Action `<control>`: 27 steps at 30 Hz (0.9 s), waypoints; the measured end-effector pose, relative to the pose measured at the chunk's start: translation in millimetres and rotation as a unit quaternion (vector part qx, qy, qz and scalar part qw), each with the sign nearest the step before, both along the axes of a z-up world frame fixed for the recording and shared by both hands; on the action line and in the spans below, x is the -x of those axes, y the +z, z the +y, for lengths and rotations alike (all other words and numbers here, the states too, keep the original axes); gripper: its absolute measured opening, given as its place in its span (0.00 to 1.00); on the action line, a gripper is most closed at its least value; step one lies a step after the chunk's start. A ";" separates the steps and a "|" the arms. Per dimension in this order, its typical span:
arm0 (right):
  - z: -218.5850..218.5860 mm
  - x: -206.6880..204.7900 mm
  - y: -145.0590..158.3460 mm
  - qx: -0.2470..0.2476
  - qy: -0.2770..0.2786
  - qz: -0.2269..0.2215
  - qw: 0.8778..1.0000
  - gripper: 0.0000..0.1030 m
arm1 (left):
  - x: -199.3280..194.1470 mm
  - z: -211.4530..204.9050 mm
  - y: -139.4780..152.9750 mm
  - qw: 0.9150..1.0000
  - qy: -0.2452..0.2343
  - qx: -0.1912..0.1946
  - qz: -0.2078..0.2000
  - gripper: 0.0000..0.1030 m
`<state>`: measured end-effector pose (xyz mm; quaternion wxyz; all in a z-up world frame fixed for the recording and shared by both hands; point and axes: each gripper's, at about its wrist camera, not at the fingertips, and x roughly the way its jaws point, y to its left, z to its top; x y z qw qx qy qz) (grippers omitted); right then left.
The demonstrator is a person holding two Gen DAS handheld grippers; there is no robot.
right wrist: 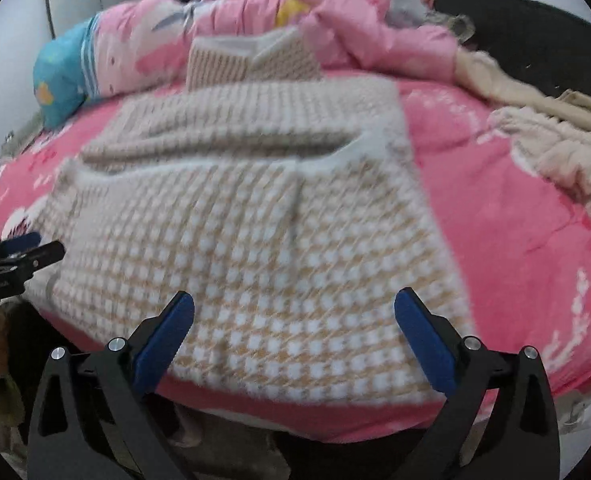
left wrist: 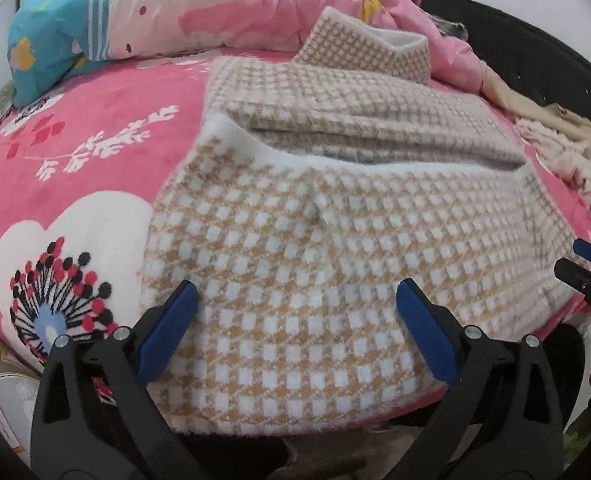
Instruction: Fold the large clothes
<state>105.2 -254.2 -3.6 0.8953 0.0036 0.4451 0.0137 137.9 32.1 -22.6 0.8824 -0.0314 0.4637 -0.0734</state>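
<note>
A bed [left wrist: 95, 128] with a bright pink flowered cover fills nearly the whole scene, and a rumpled pink quilt [left wrist: 223, 4] with a blue end is heaped along its far side. A big checked sweater [left wrist: 295, 264], tan and white, lies spread on the cover, its lower part folded up over the body so a white band runs across the middle; the collar [left wrist: 367, 46] stands up at the far end against the quilt. The near hem of the sweater lies at the bed's front edge. A heap of cream clothes [right wrist: 555, 136] lies at the right edge of the bed, apart from the sweater, with bare pink cover between them. The left gripper [left wrist: 297, 302] hangs over the near left part of the sweater, jaws spread wide and gripping nothing, the cloth lying flat beneath the gap. The right gripper [right wrist: 294, 304] hangs over the near right part in the same way, jaws wide apart and empty. Each one shows at the edge of the other's view, beside the sweater. Small white lettering on the left gripper's body is too blurred to read.
</note>
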 end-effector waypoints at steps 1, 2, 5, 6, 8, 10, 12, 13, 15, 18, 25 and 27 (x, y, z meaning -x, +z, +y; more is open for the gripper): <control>-4.1 -8.7 -14.7 0.009 -0.014 0.024 1.000 0.95 | -2.5 0.4 -2.7 1.000 0.003 0.000 0.007 0.94; -7.5 -13.6 -27.9 0.015 -0.017 0.045 0.999 0.95 | -6.6 0.1 -9.2 1.000 0.006 -0.001 0.014 0.94; -0.3 -14.6 -29.8 0.031 -0.012 0.031 0.999 0.95 | -8.6 -4.6 -11.8 1.000 0.007 -0.018 0.012 0.94; 1.6 -12.8 -27.7 0.032 -0.011 0.033 0.999 0.95 | -8.4 -4.1 -11.2 1.000 0.008 -0.017 0.015 0.94; 2.0 -5.6 -27.7 0.022 -0.012 0.031 0.999 0.95 | -9.4 -2.0 -11.0 1.000 0.010 -0.010 0.025 0.94; 1.1 -2.3 -26.6 0.015 -0.008 0.028 0.999 0.95 | -12.1 -2.5 -11.4 0.999 0.009 -0.014 0.032 0.94; -5.8 6.9 -26.3 0.011 -0.010 0.031 0.999 0.95 | -11.7 -6.5 -11.6 0.999 0.008 -0.026 0.035 0.94; -4.0 6.7 -25.7 0.011 -0.012 0.032 0.999 0.95 | -9.9 -8.7 -12.0 0.999 0.008 -0.030 0.035 0.94; -5.5 10.7 -26.9 0.016 -0.009 0.035 0.999 0.95 | -8.8 -10.3 -12.4 0.999 0.009 -0.036 0.033 0.94; -6.3 10.0 -27.9 0.010 -0.013 0.029 0.999 0.95 | -9.4 -11.3 -11.6 0.999 0.011 -0.039 0.035 0.94; -3.6 13.7 -30.5 0.017 -0.016 0.012 1.000 0.95 | -10.6 -12.4 -11.2 0.998 0.023 -0.045 0.045 0.94; -2.4 14.8 -31.0 0.016 -0.016 0.011 1.000 0.95 | -9.8 -14.0 -11.4 0.998 0.029 -0.047 0.041 0.94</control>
